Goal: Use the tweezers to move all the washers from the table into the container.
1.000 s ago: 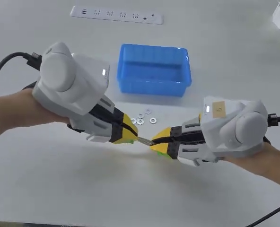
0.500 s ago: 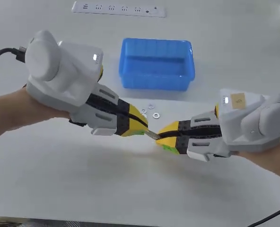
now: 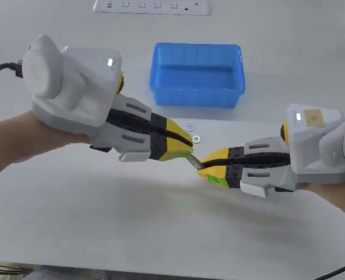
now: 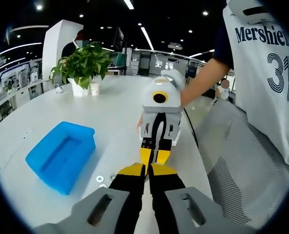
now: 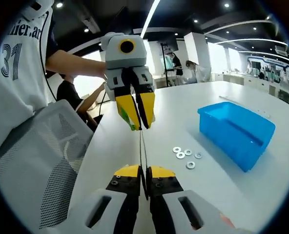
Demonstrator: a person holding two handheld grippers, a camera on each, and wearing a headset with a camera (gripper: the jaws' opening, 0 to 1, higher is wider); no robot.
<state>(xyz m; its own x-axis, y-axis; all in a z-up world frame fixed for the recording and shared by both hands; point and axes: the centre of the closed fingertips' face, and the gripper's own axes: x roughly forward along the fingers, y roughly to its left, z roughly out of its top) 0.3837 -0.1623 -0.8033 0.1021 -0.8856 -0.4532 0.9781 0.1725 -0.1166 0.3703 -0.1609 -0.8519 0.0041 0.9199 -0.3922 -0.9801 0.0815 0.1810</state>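
The right gripper (image 3: 207,167) clamps the tweezers (image 3: 194,158), whose far end the left gripper (image 3: 188,144) apparently clamps too; washers (image 3: 197,139) lie just beyond, toward the container (image 3: 196,97).

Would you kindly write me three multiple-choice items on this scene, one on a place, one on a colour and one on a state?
1. Where do the washers lie?
A. Inside the container.
B. Balanced on the container's rim.
C. On the table, outside the container.

2. What colour is the container?
A. Blue.
B. Red.
C. White.

3. How does the right gripper stand?
A. Wide open.
B. Shut on the tweezers.
C. Shut on a washer.

Key:
1 C: the washers rest on bare table near the container's wall.
2 A: its walls and floor are blue.
3 B: in the right gripper view, the tweezers run out from between its closed jaws.
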